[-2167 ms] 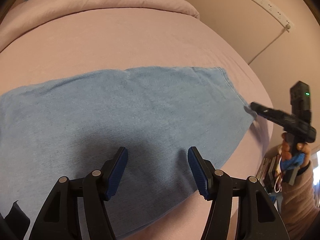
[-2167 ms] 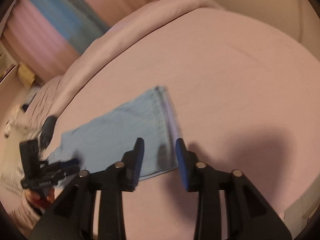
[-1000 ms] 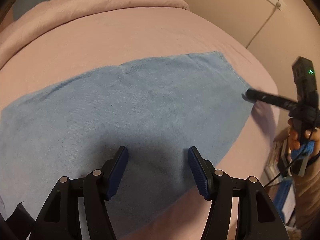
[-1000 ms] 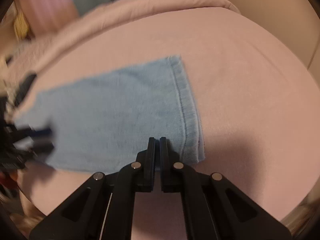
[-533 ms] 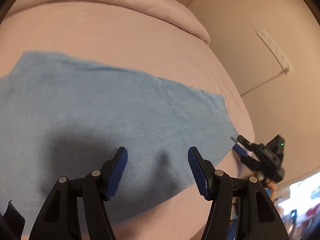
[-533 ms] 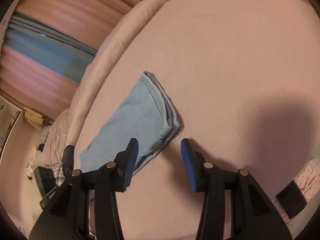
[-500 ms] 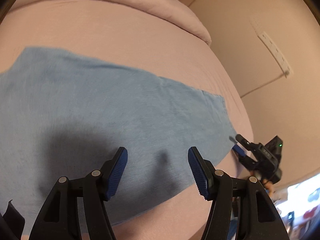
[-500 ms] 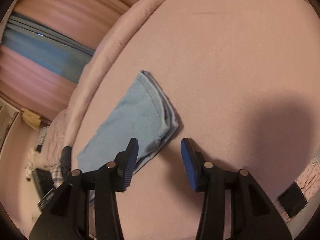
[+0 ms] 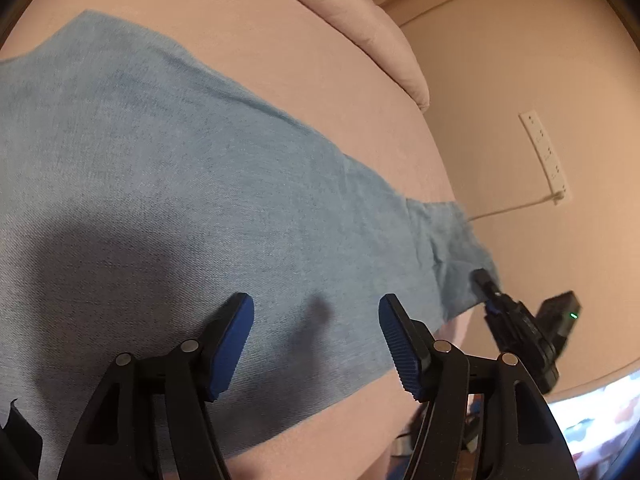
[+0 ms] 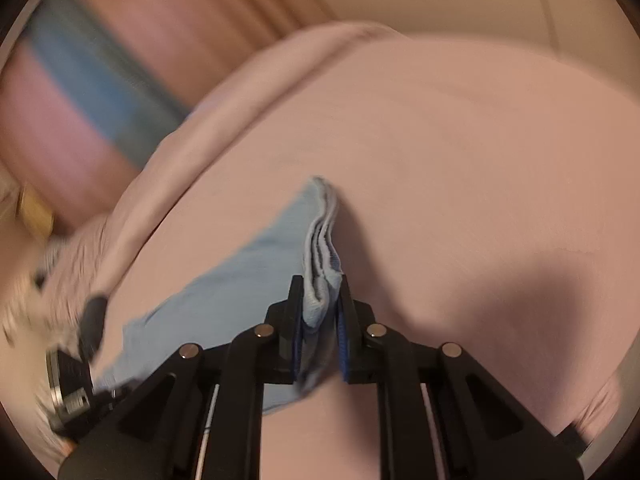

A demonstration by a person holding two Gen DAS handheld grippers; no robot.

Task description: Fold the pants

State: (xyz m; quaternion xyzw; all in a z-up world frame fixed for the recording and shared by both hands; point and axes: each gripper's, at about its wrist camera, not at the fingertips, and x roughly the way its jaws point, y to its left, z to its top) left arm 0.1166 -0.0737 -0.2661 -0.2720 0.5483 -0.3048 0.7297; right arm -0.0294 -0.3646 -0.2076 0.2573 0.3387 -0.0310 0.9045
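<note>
Light blue pants (image 9: pixel 180 184) lie flat across a pink bed (image 9: pixel 280 40). My left gripper (image 9: pixel 316 340) is open and empty, hovering just above the middle of the pants near their front edge. My right gripper (image 10: pixel 319 312) is shut on the stacked hem end of the pants (image 10: pixel 240 280), pinching the layered cuff edge. It also shows in the left wrist view (image 9: pixel 486 280), at the far right corner of the pants, where the cloth is slightly rumpled.
A pink pillow roll (image 9: pixel 360 12) runs along the far side of the bed. A white power strip (image 9: pixel 546 156) with a cord hangs on the wall at right. Curtains (image 10: pixel 100 80) stand behind the bed. The bed's front edge is just below the grippers.
My right gripper was open just off the hem half a second ago; it has moved in and shut on the cuff. My left gripper has stayed open over the pants while its view swung left.
</note>
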